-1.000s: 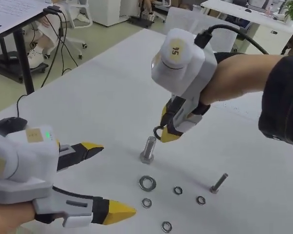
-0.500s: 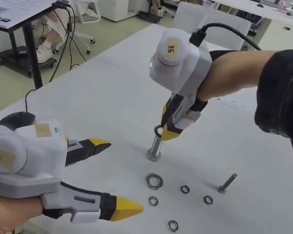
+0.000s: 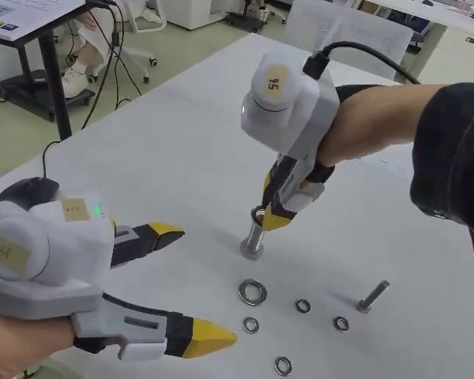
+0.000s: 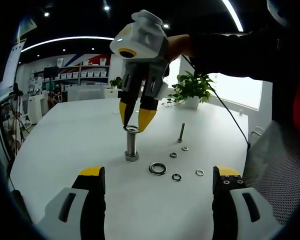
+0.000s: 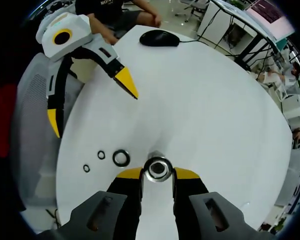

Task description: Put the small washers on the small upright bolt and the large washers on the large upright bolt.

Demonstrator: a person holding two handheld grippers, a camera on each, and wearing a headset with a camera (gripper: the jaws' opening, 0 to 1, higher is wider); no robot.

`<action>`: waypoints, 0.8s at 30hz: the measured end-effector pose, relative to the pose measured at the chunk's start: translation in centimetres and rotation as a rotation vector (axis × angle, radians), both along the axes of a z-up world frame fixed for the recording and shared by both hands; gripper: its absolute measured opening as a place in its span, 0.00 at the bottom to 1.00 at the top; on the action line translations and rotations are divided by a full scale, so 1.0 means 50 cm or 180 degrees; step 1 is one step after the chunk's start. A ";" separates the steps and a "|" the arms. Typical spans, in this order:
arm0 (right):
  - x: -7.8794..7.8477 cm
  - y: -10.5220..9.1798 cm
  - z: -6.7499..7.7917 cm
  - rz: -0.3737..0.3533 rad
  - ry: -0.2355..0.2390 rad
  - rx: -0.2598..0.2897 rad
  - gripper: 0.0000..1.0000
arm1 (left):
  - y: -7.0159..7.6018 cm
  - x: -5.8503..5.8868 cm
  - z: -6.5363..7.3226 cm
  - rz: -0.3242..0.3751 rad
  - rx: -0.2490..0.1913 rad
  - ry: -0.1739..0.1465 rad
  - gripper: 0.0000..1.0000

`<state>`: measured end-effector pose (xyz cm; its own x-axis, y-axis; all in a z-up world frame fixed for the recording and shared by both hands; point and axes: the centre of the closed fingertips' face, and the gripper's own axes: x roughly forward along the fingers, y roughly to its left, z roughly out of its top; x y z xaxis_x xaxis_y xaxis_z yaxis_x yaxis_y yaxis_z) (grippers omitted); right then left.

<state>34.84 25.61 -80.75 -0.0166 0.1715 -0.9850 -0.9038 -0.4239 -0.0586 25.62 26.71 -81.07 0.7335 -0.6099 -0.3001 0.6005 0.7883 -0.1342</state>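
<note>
**Big washer is lined up over the big bolt**

On the table (image 3: 182, 142), the right claw (image 3: 267, 215) is the one doing the work. It points down with its jaws pinched on a large washer (image 3: 257, 213), right at the tip of the large bolt (image 3: 253, 241), which stands upright directly underneath. In the right gripper view the hole and shank look centred, so I'd guess a straight drop does it. The left claw (image 3: 204, 286) hangs spread wide, holding nothing, nearer the spare large washer (image 3: 253, 292) and small washers (image 3: 250, 324).

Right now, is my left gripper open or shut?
Open. The left gripper has its two yellow-tipped jaws spread wide apart, gripping nothing, as seen in the head view and in its own view.
</note>
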 end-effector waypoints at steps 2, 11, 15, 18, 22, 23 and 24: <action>0.001 0.002 0.000 0.0001 0.0000 0.0002 0.23 | 0.001 -0.001 0.001 0.0000 -0.0002 0.0003 0.89; 0.001 0.004 -0.012 -0.0031 0.0047 -0.0032 0.23 | 0.005 -0.005 0.002 -0.0006 0.0011 0.0023 0.88; 0.005 0.008 -0.024 -0.0019 0.0054 -0.0052 0.23 | 0.006 -0.003 -0.001 -0.0004 0.0004 0.0031 0.88; 0.015 0.007 -0.036 -0.0036 0.0071 -0.0070 0.23 | 0.005 0.000 -0.003 -0.0009 0.0003 0.0037 0.88; 0.016 0.007 -0.053 -0.0050 0.0095 -0.0089 0.23 | 0.006 0.002 -0.007 -0.0001 0.0003 0.0047 0.88; 0.016 0.007 -0.057 -0.0050 0.0101 -0.0095 0.23 | 0.006 0.002 -0.007 -0.0001 -0.0002 0.0049 0.88; 0.017 0.008 -0.059 -0.0052 0.0099 -0.0091 0.23 | 0.006 0.002 -0.008 0.0001 -0.0001 0.0049 0.88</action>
<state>35.69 26.02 -83.71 -0.0448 0.1439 -0.9886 -0.9118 -0.4103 -0.0184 25.73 27.03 -81.45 0.7289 -0.6098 -0.3111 0.5981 0.7884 -0.1438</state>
